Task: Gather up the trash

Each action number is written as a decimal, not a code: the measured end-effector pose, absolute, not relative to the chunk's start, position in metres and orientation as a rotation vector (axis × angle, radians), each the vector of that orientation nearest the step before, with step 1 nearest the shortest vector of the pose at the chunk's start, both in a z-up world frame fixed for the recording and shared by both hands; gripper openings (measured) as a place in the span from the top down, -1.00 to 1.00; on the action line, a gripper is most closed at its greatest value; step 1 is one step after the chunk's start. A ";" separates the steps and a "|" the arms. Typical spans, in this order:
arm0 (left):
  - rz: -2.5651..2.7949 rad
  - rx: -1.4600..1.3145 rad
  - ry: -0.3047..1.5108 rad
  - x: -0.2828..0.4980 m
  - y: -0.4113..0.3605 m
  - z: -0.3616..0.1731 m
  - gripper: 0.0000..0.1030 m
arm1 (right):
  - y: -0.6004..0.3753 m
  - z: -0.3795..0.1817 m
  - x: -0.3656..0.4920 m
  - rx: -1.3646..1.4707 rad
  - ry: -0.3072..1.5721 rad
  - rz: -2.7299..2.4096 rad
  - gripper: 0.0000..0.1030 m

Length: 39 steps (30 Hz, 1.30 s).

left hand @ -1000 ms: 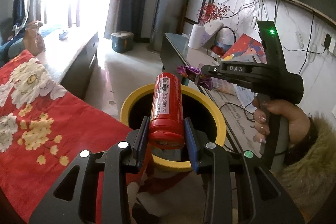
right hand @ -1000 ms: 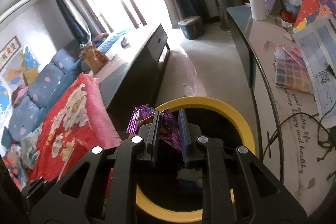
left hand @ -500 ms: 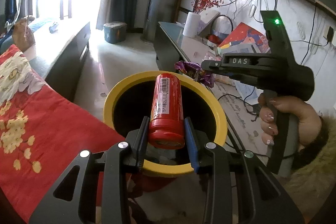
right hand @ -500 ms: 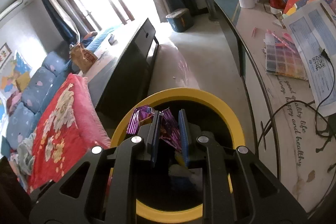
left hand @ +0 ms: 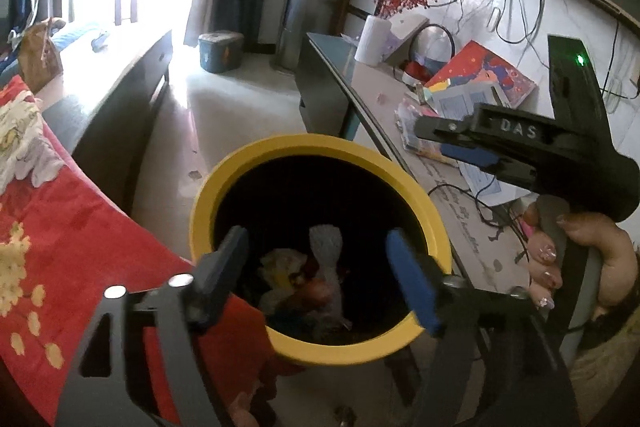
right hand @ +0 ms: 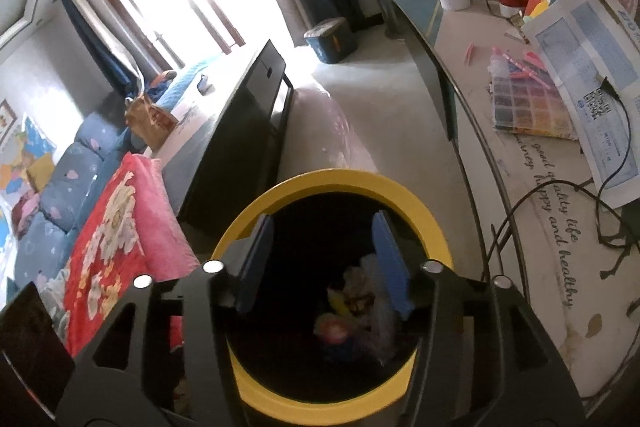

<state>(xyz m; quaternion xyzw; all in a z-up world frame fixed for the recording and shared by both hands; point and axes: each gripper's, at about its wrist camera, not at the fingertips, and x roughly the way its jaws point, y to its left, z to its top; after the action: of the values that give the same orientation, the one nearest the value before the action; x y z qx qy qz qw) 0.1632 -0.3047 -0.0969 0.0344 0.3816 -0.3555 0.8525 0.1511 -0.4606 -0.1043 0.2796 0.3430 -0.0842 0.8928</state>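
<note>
Trash (left hand: 316,279) lies heaped at the bottom of the yellow-rimmed bin (left hand: 304,147), which stands on the floor between a red flowered blanket (left hand: 60,239) and a cluttered tabletop (left hand: 384,95). You hold both tools over its mouth. Your left tool (left hand: 320,267) is opening wide, nothing between its jaws. Your right tool (right hand: 320,259), held in your right hand (left hand: 580,259), is opening too, jaws part spread and empty. Papers (right hand: 592,75), cables and a bead tray (right hand: 528,107) crowd the tabletop.
</note>
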 end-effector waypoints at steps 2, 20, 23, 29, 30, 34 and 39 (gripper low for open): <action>-0.734 0.071 0.794 0.163 -0.299 -0.092 -0.69 | -0.459 -0.101 0.149 0.576 0.706 -0.169 0.03; -0.521 -0.032 0.720 0.156 -0.207 -0.043 -0.87 | -0.396 -0.055 0.106 0.397 0.632 -0.083 -0.79; -0.485 -0.042 0.701 0.148 -0.184 -0.037 -0.87 | -0.383 -0.050 0.103 0.369 0.627 -0.062 -0.79; -0.420 -0.061 0.681 0.138 -0.151 -0.031 -0.87 | -0.354 -0.042 0.099 0.322 0.610 -0.015 -0.79; -0.408 -0.063 0.678 0.135 -0.144 -0.029 -0.87 | -0.350 -0.041 0.099 0.314 0.604 -0.013 -0.79; -0.373 -0.066 0.655 0.124 -0.125 -0.025 -0.87 | -0.332 -0.034 0.093 0.294 0.562 0.003 -0.79; -0.318 -0.048 0.618 0.108 -0.106 -0.020 -0.87 | -0.302 -0.025 0.082 0.220 0.469 0.015 -0.79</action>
<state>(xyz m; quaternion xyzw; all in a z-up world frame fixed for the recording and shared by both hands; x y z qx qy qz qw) 0.1083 -0.1061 -0.0198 -0.0234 0.3030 -0.1558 0.9399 0.0821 -0.3018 -0.0245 0.1085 0.2320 0.0072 0.9666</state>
